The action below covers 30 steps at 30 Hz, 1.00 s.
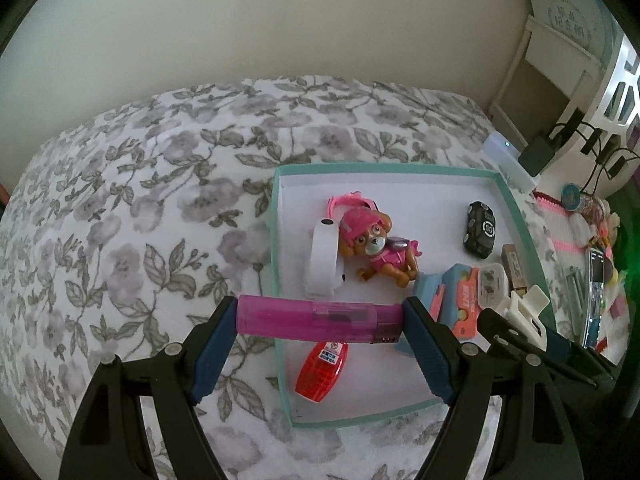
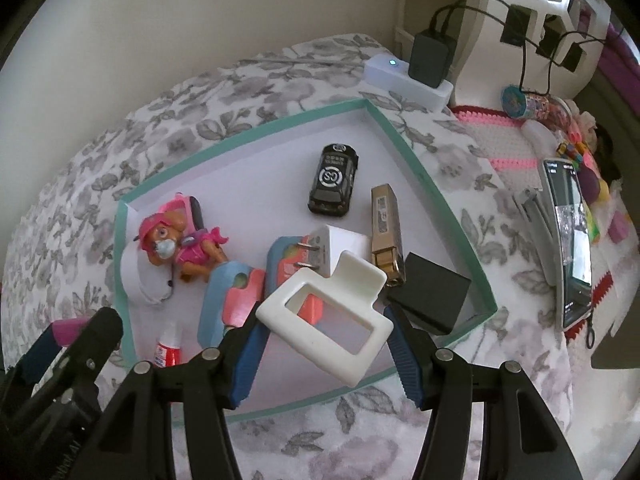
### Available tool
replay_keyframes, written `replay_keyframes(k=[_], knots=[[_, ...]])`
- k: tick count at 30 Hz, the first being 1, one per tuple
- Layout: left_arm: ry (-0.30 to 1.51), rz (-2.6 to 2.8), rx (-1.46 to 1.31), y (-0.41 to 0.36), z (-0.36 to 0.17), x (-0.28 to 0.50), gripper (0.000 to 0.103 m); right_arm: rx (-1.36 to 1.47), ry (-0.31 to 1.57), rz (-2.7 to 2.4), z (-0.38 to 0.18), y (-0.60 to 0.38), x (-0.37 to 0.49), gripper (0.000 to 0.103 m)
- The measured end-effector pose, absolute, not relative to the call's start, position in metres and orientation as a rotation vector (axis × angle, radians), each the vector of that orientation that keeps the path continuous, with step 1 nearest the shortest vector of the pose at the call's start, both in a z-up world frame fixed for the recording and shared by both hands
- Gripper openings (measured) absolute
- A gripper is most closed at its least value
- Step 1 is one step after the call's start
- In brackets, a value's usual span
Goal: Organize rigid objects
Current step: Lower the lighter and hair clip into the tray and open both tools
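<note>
My left gripper is shut on a pink translucent lighter, held crosswise above the near left edge of the teal-rimmed white tray. My right gripper is shut on a white plastic frame-shaped holder, held above the tray's near side; it also shows in the left wrist view. In the tray lie a pink dog toy, a white band, a black toy car, a red item, a gold case, a white plug, a black box and blue-pink cases.
The tray sits on a floral bedspread. To the right lie a phone, a pink crocheted mat with small trinkets, and a white power strip with a black adapter. A wall stands behind.
</note>
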<state>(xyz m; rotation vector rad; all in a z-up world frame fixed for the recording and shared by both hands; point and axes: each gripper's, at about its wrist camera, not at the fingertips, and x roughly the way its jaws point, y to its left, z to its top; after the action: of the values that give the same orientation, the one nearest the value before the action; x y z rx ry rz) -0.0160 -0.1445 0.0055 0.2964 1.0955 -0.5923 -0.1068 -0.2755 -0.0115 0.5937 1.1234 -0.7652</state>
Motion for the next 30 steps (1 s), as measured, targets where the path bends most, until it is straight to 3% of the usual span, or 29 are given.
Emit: replay_keyframes(k=[22, 30], knots=[[1.145, -0.634, 0.253, -0.1439, -0.0011, -0.0124, 0.083, 0.59, 1.141, -0.78, -0.014, -0.2762, -0.1067, 0.062], [1.136, -0.616, 0.236, -0.1409, 0.0021, -0.0113, 0.088, 0.588, 1.137, -0.78, -0.0124, -0.2762, -0.1065, 0.062]])
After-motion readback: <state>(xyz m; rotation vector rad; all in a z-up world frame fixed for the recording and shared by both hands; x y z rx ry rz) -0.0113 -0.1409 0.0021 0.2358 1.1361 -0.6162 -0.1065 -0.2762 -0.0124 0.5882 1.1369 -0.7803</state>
